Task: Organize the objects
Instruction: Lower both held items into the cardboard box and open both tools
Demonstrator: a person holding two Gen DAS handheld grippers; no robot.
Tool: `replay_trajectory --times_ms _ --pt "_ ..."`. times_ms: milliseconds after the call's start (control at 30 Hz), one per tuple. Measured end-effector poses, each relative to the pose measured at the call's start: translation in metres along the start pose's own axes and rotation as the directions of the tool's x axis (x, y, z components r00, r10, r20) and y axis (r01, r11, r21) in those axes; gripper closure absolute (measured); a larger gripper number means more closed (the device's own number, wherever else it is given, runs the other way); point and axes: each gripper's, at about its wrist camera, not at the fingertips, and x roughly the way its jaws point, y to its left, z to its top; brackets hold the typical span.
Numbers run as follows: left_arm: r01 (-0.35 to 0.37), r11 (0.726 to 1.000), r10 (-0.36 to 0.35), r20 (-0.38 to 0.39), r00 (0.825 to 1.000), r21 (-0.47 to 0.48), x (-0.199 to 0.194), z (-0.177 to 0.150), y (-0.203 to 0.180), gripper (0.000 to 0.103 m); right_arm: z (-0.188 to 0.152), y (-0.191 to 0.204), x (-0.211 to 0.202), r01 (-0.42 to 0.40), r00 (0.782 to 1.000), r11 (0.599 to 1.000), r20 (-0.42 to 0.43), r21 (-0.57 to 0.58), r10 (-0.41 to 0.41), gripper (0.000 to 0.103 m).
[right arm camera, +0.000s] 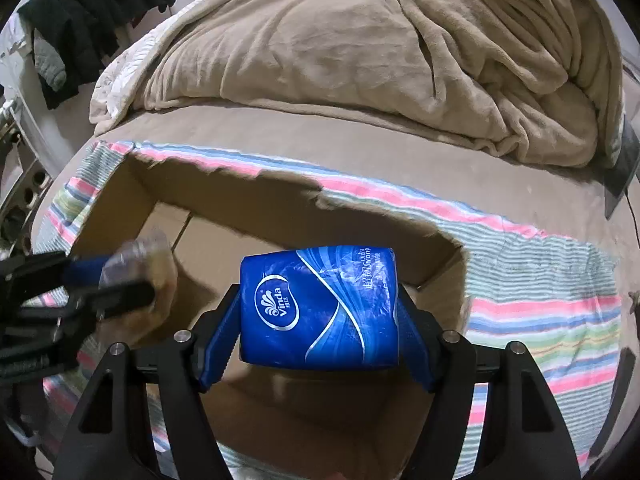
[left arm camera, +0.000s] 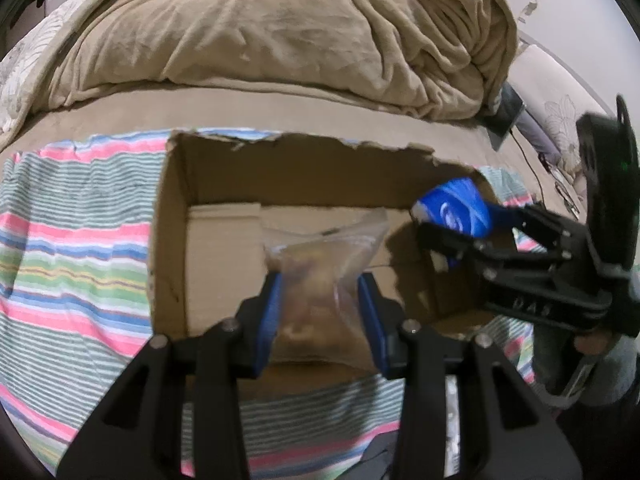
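bed (right arm camera: 360, 132) fills the far side beyond both tongs, its tan blanket (left arm camera: 280, 28) heaped out of the way, so the near part is free for sorting. a striped cloth (left arm camera: 68, 248) is spread under the tongs, likely marking out the work patch. on it sits the box (left arm camera: 176, 240), open-topped with a ragged torn rim, right beneath and ahead of both tongs, clearly the place things are meant to go.

now the loads. right tongs (right arm camera: 320, 308) are clenched on a blue tissue pack (right arm camera: 320, 304), pads squeezing its two short ends so the soft pack hangs level, poised over the box's right part. left tongs (left arm camera: 320, 304) are grasping a clear bag (left arm camera: 320, 264) with something brownish inside, pinched at its waist so the film bunches between the pads and can't slide out; it hangs over the middle of the box floor. the two tongs sit side by side, apart, each tilted down into the opening.

my read: both items are set to be dropped in, neither is resting on the cardboard yet.
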Motion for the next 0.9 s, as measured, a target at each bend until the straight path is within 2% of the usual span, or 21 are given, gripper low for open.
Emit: replay_trajectory --times_ms 200,300,467,667,900 --pt "-0.022 1.000 0.022 0.029 0.999 -0.012 -0.014 0.005 0.003 0.059 -0.001 0.003 -0.010 -0.020 1.000 1.000 0.015 0.006 0.020 0.026" --pt "-0.034 0.999 0.034 0.047 0.998 -0.008 -0.025 0.006 0.001 0.044 -0.004 0.005 -0.017 -0.034 0.999 0.999 0.023 0.019 0.034 0.021" --pt "-0.045 0.999 0.045 0.071 0.996 -0.003 -0.043 0.001 -0.005 0.033 -0.007 0.010 -0.046 -0.034 0.997 0.999 0.068 0.012 0.033 0.016" --pt "-0.047 0.999 0.044 0.093 0.995 0.020 -0.068 -0.012 -0.018 0.032 -0.015 0.015 -0.085 -0.022 0.993 1.000 0.118 -0.008 0.023 0.015" --pt "-0.044 0.998 0.041 0.101 0.994 0.034 -0.092 -0.033 -0.032 0.031 -0.037 0.015 -0.116 -0.002 0.991 1.000 0.137 -0.010 0.003 0.015"
